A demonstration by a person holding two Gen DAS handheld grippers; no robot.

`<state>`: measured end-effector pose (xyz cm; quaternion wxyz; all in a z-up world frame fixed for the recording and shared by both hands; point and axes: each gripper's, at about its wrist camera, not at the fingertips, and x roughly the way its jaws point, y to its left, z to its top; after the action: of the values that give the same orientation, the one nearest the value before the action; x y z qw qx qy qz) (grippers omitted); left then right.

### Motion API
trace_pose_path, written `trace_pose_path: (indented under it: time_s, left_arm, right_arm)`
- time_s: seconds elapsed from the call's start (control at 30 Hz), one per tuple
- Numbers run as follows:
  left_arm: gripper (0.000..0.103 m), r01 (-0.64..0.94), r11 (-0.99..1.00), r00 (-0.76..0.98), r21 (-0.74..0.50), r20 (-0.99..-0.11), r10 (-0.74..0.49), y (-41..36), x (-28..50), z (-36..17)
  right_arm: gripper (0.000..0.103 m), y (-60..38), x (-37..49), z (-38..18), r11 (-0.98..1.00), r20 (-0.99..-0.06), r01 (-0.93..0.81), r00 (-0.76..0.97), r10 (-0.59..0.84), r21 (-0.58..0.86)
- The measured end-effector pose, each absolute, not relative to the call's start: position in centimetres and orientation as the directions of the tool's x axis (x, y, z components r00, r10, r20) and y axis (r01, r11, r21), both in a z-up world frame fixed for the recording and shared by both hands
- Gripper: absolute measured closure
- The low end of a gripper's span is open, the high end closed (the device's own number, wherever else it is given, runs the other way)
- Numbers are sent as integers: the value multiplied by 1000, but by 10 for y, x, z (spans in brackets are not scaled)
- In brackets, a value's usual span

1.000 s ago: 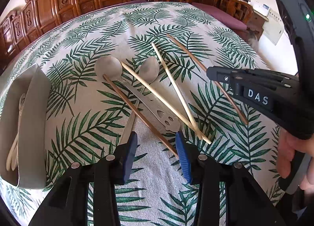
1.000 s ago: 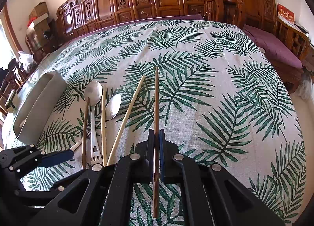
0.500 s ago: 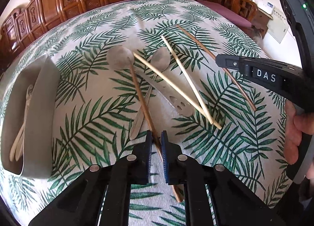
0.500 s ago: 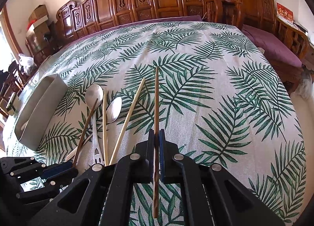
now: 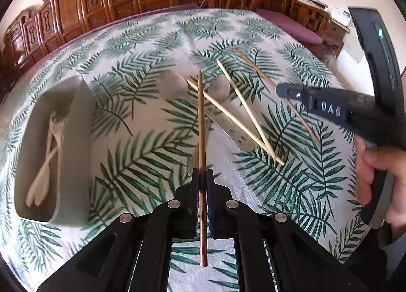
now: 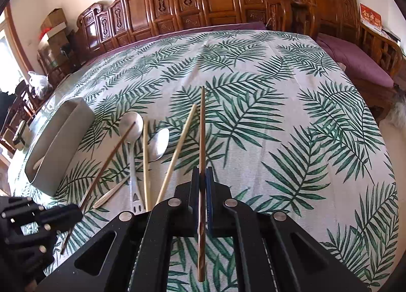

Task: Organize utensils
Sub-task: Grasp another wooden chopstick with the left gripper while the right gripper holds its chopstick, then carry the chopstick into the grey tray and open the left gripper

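My left gripper (image 5: pixel 202 174) is shut on a dark brown chopstick (image 5: pixel 201 119) and holds it lifted above the table, pointing away from me. My right gripper (image 6: pixel 202 171) is shut on a second dark brown chopstick (image 6: pixel 202 127). Two pale chopsticks (image 5: pixel 243 114) lie crossed over two metal spoons (image 5: pixel 172 85) on the leaf-print cloth. A grey utensil tray (image 5: pixel 76 139) at the left holds pale wooden spoons (image 5: pixel 48 162). In the right wrist view the tray (image 6: pixel 58 139), the spoons (image 6: pixel 132 124) and the pale chopsticks (image 6: pixel 177 150) lie left of my gripper.
The leaf-print tablecloth (image 6: pixel 279 139) covers the whole table. Carved wooden chairs (image 6: pixel 203 0) stand along the far edge. A purple cushioned bench (image 6: pixel 355 63) is at the right. The left gripper's body (image 6: pixel 30 221) shows at the lower left of the right wrist view.
My left gripper closed on the dark chopstick and lifted it off the spoons, swinging it to point straight ahead. The right gripper kept hold of its chopstick and hardly moved.
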<state>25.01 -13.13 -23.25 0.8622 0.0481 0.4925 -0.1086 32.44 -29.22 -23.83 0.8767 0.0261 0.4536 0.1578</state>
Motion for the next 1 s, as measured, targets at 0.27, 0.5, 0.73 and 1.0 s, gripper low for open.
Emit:
trace_pose_path:
  time_s: [0.27, 0.5, 0.73, 1.0]
  left_arm:
    - [98, 238, 971, 534, -7, -834, -137, -110, 255, -210]
    - [98, 254, 967, 566, 28, -815, -125, -86, 262, -194]
    - [98, 250, 968, 585, 32, -801, -125, -58, 266, -184]
    - [98, 224, 974, 601, 30, -791, -114, -23, 267, -178]
  right_arm:
    - [97, -271, 317, -230, 936, -775, -302, 542, 325, 181]
    - [97, -260, 312, -233, 933, -786, -324, 529, 319, 160]
    - [97, -251, 306, -233, 931, -794, -341, 525, 306, 133]
    - [97, -239, 304, -220, 934, -793, -353, 552, 258, 59]
